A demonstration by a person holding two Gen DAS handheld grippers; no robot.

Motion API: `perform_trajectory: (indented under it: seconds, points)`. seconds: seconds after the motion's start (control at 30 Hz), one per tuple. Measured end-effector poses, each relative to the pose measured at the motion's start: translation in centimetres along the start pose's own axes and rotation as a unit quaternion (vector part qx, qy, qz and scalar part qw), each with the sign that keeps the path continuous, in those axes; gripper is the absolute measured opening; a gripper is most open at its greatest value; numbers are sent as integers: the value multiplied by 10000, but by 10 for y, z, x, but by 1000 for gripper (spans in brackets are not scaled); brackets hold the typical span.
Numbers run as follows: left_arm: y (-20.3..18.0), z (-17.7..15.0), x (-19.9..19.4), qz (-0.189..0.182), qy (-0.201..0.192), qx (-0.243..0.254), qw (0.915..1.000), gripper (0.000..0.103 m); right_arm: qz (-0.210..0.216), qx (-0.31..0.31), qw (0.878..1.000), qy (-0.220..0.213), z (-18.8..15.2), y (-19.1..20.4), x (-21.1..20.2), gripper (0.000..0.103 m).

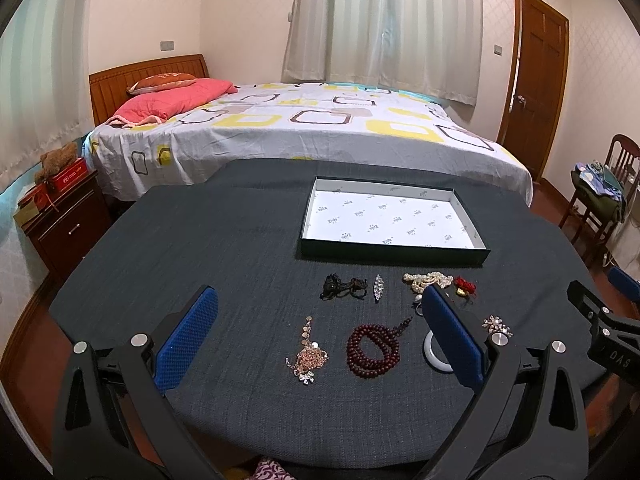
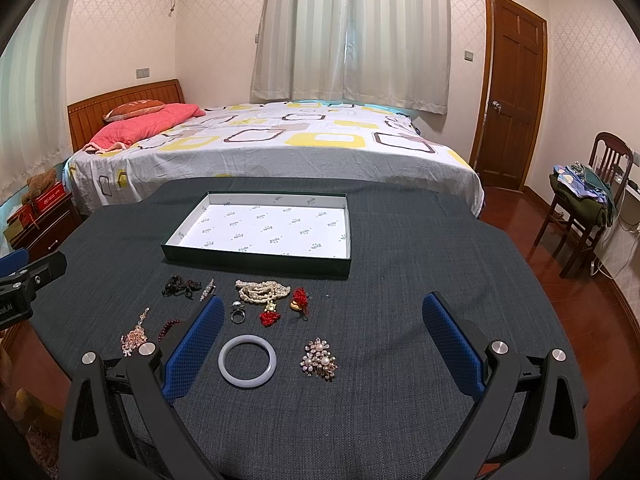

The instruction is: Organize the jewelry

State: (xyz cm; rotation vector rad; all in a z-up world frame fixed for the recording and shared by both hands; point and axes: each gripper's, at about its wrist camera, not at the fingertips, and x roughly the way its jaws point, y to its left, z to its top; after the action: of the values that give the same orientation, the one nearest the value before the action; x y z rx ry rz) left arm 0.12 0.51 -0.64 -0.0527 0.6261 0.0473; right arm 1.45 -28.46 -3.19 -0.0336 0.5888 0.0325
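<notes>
While both grippers (image 1: 320, 332) (image 2: 322, 336) gape empty — bare cloth (image 2: 400, 264) right of tray (image 2: 256, 259), jewelry.

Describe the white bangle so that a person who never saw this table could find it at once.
Start from the shallow box on the dark tablecloth; the jewelry lies in front of it. In the nearer row, the white bangle lies flat just left of the pearl brooch. It alone is a plain, smooth, solid ring, with no beads or stones.
</notes>
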Motion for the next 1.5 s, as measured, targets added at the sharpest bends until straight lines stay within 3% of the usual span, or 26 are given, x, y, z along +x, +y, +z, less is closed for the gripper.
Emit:
perform_trajectory:
  seconds: [1.5]
  points:
    - [-2, -10, 5, -1, 52, 47, 10000, 99, 9, 4, 10000, 0, -1, 4, 0, 97]
